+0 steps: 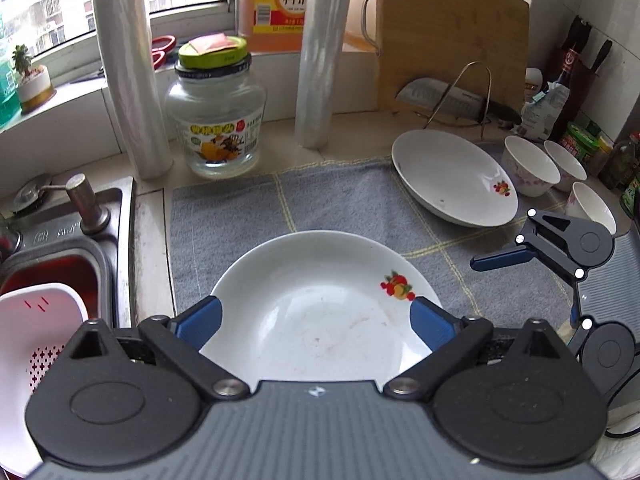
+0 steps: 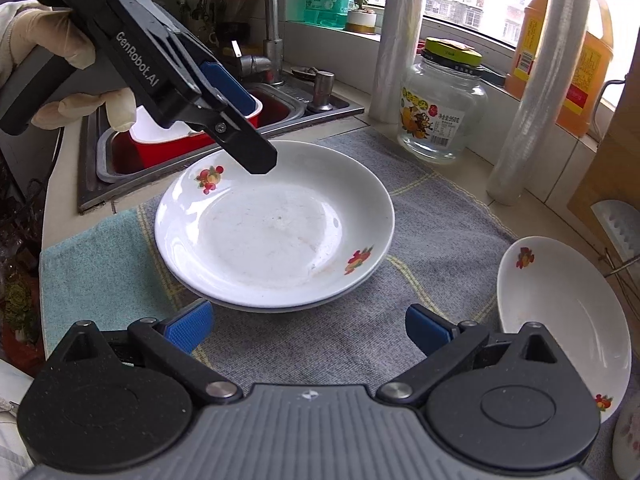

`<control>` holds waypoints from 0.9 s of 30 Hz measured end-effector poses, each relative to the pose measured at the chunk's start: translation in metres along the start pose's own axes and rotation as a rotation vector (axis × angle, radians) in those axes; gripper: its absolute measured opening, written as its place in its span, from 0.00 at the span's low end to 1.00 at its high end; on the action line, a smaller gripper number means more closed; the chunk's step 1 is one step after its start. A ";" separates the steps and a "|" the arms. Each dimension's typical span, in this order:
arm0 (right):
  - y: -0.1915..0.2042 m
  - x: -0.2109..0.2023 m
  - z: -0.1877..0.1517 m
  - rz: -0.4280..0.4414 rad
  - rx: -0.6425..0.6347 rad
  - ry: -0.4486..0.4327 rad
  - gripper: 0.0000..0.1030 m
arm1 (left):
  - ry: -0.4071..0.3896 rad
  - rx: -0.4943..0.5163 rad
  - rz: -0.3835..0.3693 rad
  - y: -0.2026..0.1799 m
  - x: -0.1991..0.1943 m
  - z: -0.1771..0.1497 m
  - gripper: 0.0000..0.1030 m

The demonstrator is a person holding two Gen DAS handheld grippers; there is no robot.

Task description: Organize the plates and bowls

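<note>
Two white fruit-print plates are stacked on the grey cloth; the top plate point(image 2: 276, 224) point(image 1: 316, 312) covers the lower plate point(image 2: 280, 309) down to its rim. My left gripper point(image 1: 316, 320) point(image 2: 240, 120), held by a gloved hand point(image 2: 60, 52), hovers open above the stack's far-left rim without touching it. My right gripper point(image 2: 308, 332) stands open over the cloth in front of the stack, nothing between its fingers. A third plate point(image 1: 452, 176) point(image 2: 560, 312) lies to the right. Three small white bowls point(image 1: 528, 164) stand behind it.
A steel sink point(image 2: 120, 148) holds a red basin and a white colander point(image 1: 40, 320). A glass jar point(image 1: 216, 120), two film rolls point(image 1: 128, 80), an orange bottle point(image 2: 576, 60), a cutting board point(image 1: 452, 40) and a cleaver point(image 1: 440, 96) line the back. Bottles point(image 1: 576, 80) crowd the right corner.
</note>
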State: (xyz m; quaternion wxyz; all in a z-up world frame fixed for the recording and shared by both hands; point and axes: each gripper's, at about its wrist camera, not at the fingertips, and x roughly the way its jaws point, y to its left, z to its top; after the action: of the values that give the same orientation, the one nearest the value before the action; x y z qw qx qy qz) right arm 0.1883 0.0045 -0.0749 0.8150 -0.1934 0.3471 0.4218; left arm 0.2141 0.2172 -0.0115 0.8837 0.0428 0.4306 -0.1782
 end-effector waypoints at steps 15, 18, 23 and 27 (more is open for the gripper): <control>-0.042 -0.052 -0.039 -0.274 0.163 0.039 1.00 | -0.184 0.125 0.019 -0.085 0.003 -0.005 0.99; -0.055 -0.067 -0.048 -0.327 0.208 0.047 1.00 | -0.184 0.129 0.017 -0.100 0.011 -0.003 0.99; -0.085 -0.092 -0.059 -0.344 0.245 0.039 1.00 | -0.174 0.092 0.026 -0.127 0.027 0.001 0.99; -0.114 -0.100 -0.064 -0.316 0.226 0.021 1.00 | -0.154 0.048 0.061 -0.151 0.042 0.004 0.98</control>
State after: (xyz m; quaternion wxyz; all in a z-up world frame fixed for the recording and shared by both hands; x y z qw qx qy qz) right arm 0.2161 -0.1546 -0.0431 0.8839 -0.1572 0.3663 0.2446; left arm 0.1878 0.0637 -0.0304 0.9180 0.0633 0.3552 -0.1644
